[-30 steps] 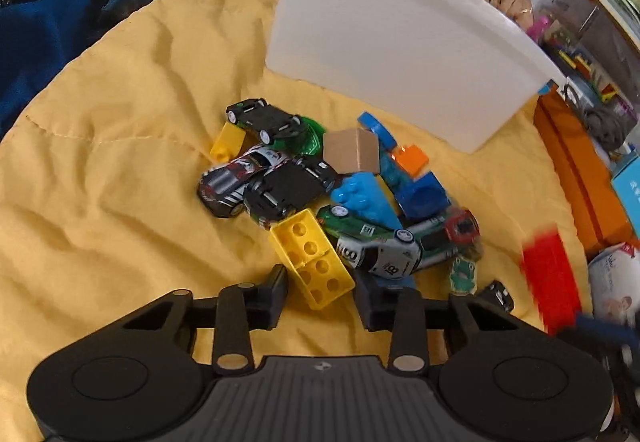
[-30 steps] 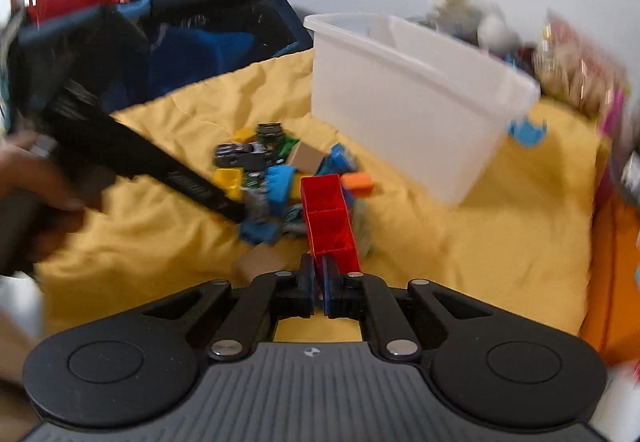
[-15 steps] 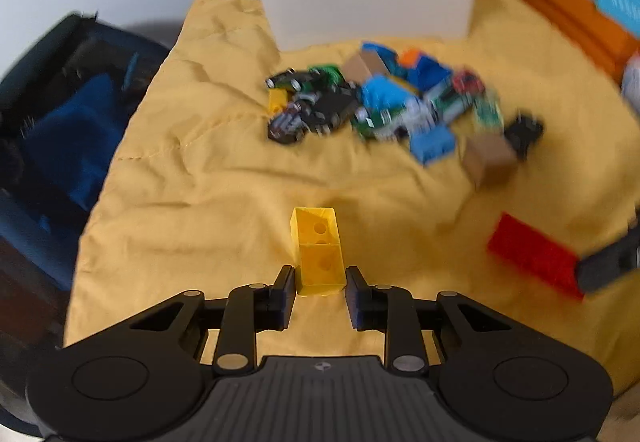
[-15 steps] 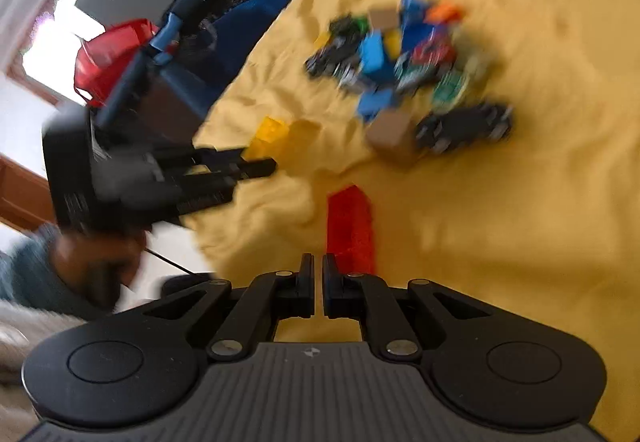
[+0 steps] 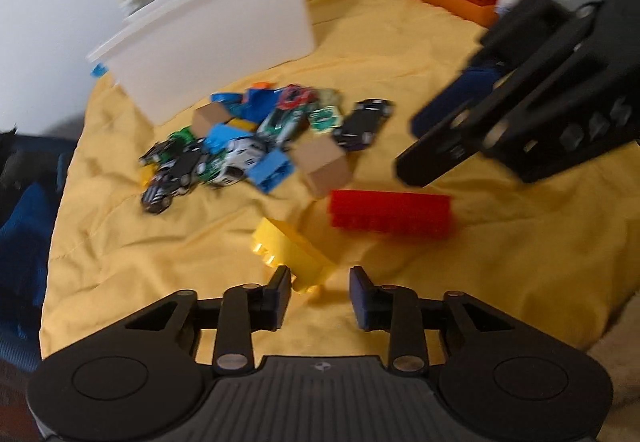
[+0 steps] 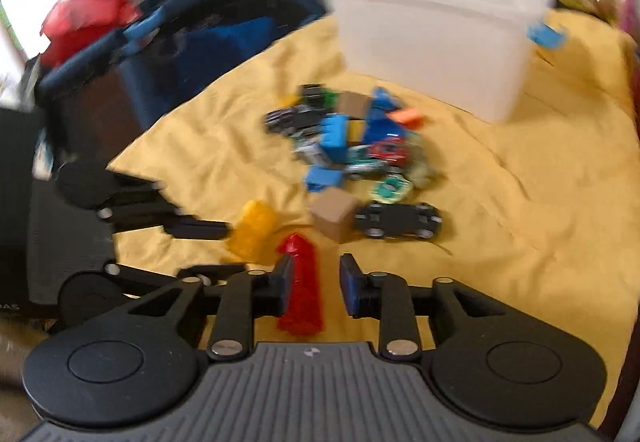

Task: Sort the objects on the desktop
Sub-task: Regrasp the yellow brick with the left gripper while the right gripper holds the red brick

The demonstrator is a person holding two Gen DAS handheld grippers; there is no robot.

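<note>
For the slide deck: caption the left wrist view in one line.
Open left gripper beside a yellow brick on the yellow cloth, red brick nearby, toy pile beyond.

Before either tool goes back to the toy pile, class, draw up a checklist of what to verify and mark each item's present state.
1. Left tool open: ok; jaws have just been opening.
2. Yellow brick released: cannot tell; one pad looks very near it.
3. Right tool open: ok; jaws just opened.
4. Red brick lying on the yellow cloth: ok, still between the jaws.
5. Toy pile in view and unobstructed: ok.
6. White bin upright behind the pile: ok.
</note>
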